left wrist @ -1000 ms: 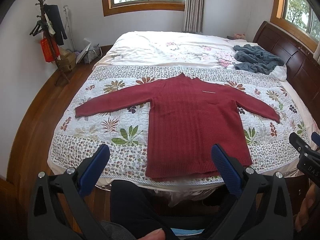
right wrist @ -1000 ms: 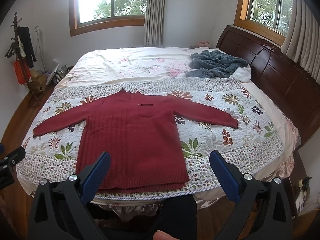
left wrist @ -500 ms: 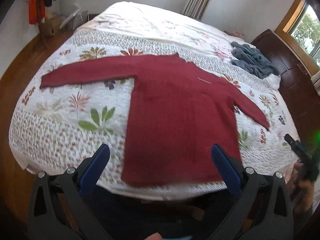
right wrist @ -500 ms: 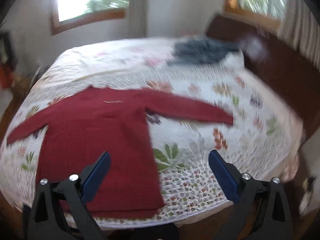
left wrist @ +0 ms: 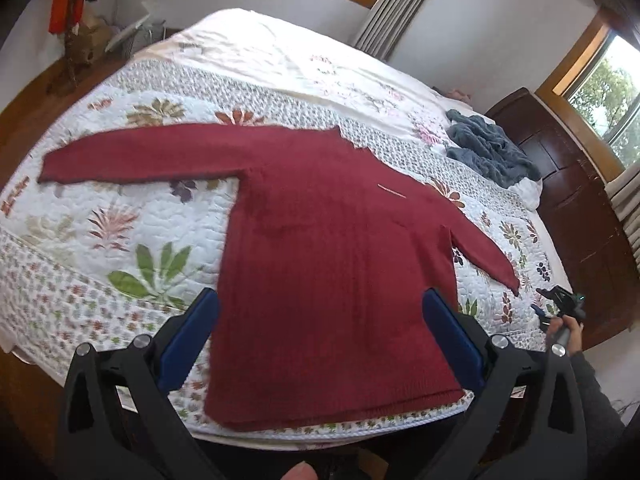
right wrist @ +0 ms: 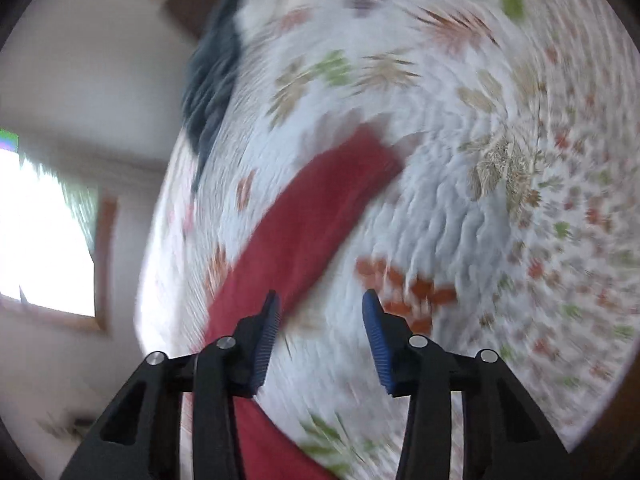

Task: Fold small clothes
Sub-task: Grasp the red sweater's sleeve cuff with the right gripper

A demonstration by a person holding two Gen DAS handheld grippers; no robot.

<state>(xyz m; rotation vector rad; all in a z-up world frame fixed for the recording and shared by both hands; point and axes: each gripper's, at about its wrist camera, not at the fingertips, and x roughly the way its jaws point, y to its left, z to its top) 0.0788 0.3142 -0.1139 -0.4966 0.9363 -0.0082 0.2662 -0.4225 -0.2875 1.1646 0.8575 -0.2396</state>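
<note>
Floral quilted bed [left wrist: 120,216] holds a flat red sweater [left wrist: 320,264]; both hand-held grippers, left [left wrist: 320,320] and right [right wrist: 318,312], spread.

A red sweater [left wrist: 332,264] and grey blanket [left wrist: 490,152] lie on the quilted bed [left wrist: 120,240].

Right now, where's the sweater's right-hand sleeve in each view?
Left wrist: the sleeve runs down toward the right edge of the picture, its cuff near the right tool, flat on the quilt.
Right wrist: blurred; it crosses the centre diagonally, its cuff at the upper right, above the open tool.
Shared landmark: the grey-blue blanket.
</note>
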